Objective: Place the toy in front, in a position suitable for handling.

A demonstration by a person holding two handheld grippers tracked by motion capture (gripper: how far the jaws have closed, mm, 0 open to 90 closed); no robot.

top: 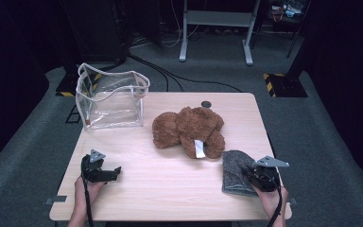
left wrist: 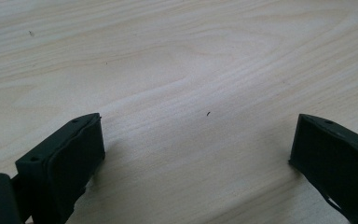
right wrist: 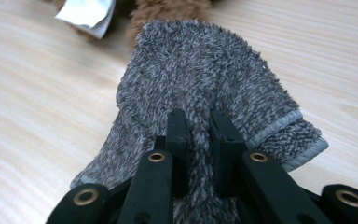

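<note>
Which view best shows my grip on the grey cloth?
Right gripper view: right gripper jaws pinch a fold of the grey cloth up close. High view shows the cloth small, partly behind the gripper.

The cloth (right wrist: 200, 79) was a speckled grey with a paler grey hem, pinched by the black right gripper (right wrist: 199, 128). The plush bear (top: 189, 130) was reddish brown with a white tag (top: 199, 149), and the table (top: 170, 179) was pale wood grain.
</note>
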